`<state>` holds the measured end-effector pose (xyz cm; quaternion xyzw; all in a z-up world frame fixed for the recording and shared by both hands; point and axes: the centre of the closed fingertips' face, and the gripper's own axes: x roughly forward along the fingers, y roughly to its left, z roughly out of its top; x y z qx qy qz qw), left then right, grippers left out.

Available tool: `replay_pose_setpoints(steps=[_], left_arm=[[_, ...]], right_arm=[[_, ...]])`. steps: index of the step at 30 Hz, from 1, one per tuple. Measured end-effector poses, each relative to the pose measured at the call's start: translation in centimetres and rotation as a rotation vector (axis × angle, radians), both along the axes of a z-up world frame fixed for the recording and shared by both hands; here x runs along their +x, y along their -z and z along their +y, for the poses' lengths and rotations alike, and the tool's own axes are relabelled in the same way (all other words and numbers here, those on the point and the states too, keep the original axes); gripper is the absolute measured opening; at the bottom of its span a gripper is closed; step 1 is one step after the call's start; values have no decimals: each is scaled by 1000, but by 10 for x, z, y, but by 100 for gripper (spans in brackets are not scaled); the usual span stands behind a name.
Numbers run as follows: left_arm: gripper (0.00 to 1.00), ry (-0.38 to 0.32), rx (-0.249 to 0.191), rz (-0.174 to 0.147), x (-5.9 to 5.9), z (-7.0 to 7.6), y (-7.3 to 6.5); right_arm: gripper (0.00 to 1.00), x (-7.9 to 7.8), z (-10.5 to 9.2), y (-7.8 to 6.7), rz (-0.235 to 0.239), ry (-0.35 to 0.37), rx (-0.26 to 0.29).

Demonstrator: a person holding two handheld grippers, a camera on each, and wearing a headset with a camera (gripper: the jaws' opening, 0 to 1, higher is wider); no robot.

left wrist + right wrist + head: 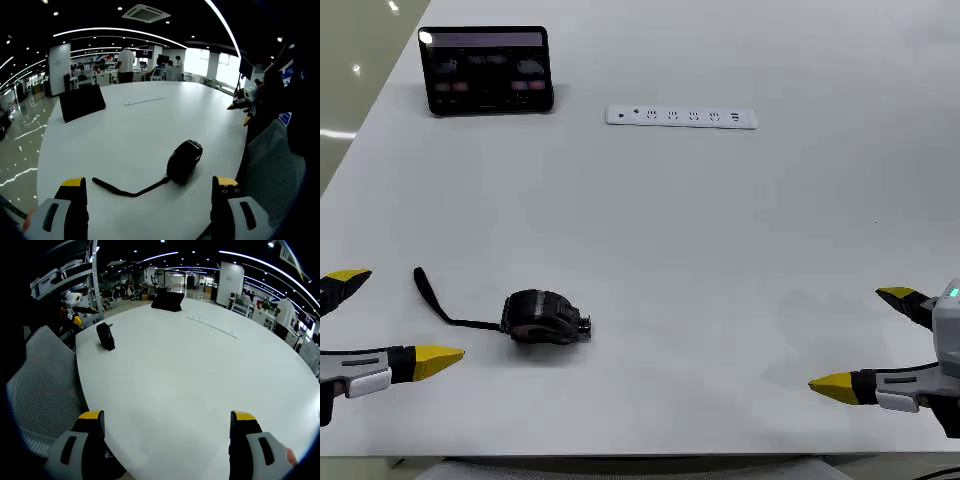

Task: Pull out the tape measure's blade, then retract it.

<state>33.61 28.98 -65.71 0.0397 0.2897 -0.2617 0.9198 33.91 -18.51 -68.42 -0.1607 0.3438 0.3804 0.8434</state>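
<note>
Two grippers low over a white table (720, 250), one at each side of the head view. At the left edge, the left gripper (412, 313), yellow tips spread wide, nothing between them. At the right edge, the right gripper (846, 339), spread wide too and holding nothing. Well apart from each other.

Near the front left of the table, the black tape measure (545, 318), lying on the white top. Close to the left gripper but not touching it. Far from the right gripper. Blade pulled in, with just a small tip at the mouth of the case, on the side away from the left gripper.

From the other side of the case, a thin black strap (430, 295), curved on the table and reaching toward the left gripper. In the left gripper view, straight ahead between the two jaws: strap nearer, case just behind it.

In the right gripper view, small and far off at the upper left, near the table edge. Beside that edge, a grey mesh chair (40, 390).

At the back left of the table, a dark screen (487, 70), standing up and leaning back a little. To its right, a long white power strip (680, 116), lying flat. Both well apart from the tape measure and from both grippers
</note>
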Motion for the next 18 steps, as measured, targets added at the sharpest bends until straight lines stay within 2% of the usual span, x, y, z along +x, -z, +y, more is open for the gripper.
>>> replay_pose_setpoints(steps=[14, 18], left_arm=[[100, 12, 7, 2, -3, 3, -1], [100, 38, 28, -11, -1, 1, -2]], right_arm=[[100, 1, 5, -2, -2, -2, 11], [100, 4, 8, -5, -21, -10, 4]])
